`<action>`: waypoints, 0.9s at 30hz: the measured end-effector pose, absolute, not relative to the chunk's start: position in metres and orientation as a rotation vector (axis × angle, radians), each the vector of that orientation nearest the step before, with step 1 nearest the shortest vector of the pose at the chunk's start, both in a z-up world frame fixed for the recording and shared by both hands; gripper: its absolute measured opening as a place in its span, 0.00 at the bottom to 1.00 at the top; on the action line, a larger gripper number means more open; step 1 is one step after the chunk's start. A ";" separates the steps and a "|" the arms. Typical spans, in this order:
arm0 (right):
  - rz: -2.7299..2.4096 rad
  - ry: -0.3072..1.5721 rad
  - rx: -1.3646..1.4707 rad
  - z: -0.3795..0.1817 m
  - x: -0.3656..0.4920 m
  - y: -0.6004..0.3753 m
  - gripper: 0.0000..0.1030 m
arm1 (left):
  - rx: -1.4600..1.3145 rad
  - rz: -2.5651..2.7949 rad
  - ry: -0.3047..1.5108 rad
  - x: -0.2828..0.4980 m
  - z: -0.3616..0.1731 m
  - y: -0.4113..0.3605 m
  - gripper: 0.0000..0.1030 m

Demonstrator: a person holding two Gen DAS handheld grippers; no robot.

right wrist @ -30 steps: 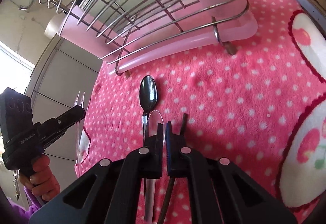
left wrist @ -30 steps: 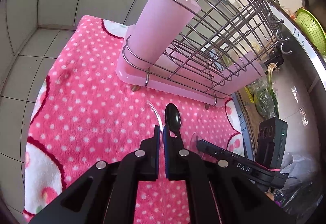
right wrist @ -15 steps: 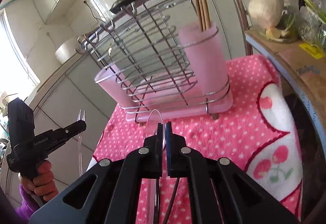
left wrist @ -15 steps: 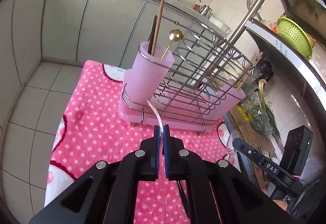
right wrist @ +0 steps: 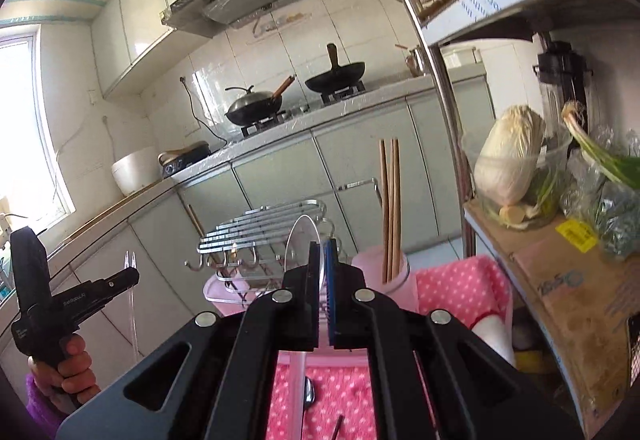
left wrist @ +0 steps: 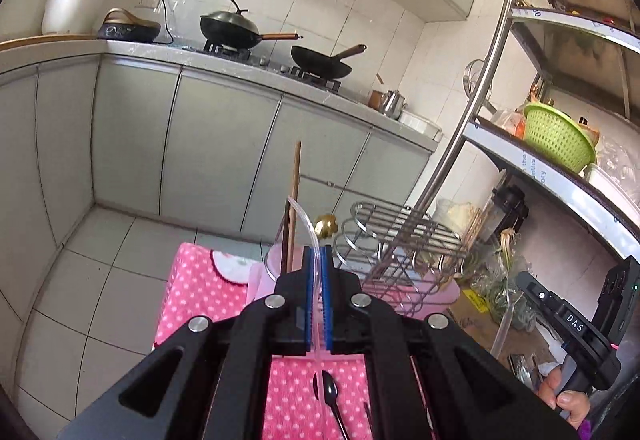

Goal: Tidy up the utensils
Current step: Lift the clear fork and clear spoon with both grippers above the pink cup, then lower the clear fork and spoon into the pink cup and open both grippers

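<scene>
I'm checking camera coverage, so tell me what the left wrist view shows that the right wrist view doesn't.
Only the left wrist view shows the gold spoon standing in the pink cup. Only the right wrist view shows the window and the tines of the clear fork. Both show the wire rack, the wooden chopsticks, the lidded wok on the stove and the green basket.

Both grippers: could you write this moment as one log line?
left gripper: shut on clear fork | right gripper: shut on clear spoon | pink holder: chopsticks inside | black spoon: on cloth
</scene>
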State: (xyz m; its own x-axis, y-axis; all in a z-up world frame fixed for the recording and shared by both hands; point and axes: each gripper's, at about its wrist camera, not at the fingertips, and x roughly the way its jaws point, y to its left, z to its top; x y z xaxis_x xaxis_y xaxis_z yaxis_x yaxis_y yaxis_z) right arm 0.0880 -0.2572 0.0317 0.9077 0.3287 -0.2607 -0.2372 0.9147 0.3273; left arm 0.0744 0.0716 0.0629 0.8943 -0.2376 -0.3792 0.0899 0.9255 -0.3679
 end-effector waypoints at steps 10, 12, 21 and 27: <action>0.206 0.116 0.219 0.087 0.104 -0.265 0.03 | -0.329 -0.122 0.259 0.107 0.108 0.069 0.03; 0.191 0.092 0.204 0.093 0.109 -0.266 0.03 | -0.329 -0.104 0.231 0.114 0.112 0.068 0.03; 0.130 0.023 0.187 0.096 0.135 -0.274 0.03 | -0.294 0.008 0.069 0.138 0.109 0.062 0.03; 0.107 -0.004 0.175 0.084 0.150 -0.272 0.03 | -0.249 0.068 0.001 0.154 0.095 0.057 0.03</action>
